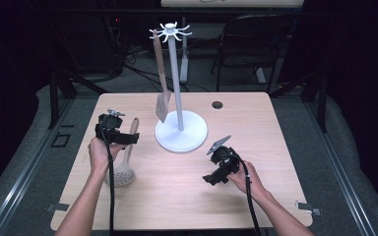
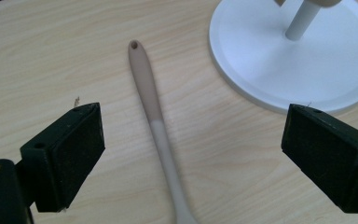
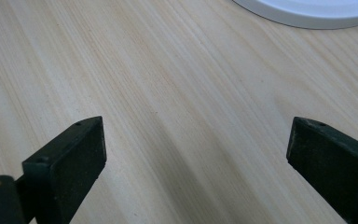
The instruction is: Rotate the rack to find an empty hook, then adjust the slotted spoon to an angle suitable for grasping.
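Left gripper view: skimmer (image 2: 154,119) head cut off, both grippers' jaws apart, empty

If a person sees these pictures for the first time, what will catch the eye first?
Probably the tall white hook stand at the table's far middle, with a wooden spatula hanging from it. Next, the beige slotted spoon lying flat on the light wooden table, its handle between the open jaws of the left gripper.

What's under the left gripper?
Under the left gripper, between its open jaws, lies the slotted spoon's handle on the wooden table, with a hole at its tip. The hand and gripper cover part of the spoon from above.
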Available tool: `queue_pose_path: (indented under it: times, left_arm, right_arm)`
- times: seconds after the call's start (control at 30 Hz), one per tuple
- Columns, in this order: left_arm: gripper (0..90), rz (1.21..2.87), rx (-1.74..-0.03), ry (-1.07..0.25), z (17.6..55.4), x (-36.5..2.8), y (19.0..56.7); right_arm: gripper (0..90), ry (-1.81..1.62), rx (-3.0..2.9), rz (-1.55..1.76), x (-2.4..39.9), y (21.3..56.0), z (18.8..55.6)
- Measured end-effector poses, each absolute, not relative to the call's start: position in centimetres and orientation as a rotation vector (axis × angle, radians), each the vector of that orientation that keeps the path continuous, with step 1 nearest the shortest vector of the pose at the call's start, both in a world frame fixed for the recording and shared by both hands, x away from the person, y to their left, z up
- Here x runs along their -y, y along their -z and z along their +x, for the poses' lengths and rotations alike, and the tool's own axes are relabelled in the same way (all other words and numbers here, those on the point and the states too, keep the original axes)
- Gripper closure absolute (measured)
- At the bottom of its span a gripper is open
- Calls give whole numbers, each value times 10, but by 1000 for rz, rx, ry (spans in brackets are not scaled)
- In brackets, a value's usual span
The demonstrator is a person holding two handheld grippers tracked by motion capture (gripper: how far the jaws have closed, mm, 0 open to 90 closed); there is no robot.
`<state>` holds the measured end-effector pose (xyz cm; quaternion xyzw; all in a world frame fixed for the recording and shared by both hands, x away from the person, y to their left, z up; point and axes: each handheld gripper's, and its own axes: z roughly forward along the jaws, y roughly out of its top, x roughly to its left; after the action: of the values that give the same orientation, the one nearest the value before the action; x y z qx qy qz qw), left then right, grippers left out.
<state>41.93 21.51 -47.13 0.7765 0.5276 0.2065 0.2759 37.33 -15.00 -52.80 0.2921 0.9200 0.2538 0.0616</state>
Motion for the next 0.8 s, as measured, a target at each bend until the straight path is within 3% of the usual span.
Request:
queue_pose_path:
  times: [0.4, 0.8]
  left_arm:
    - [60, 2087, -1472, -515, 410, -224, 496]
    - [191, 2093, -1527, -443, 418, -223, 513]
  right_arm:
    - [43, -782, -2791, 893, 148, 529, 373]
    - [48, -765, -2802, 898, 148, 529, 373]
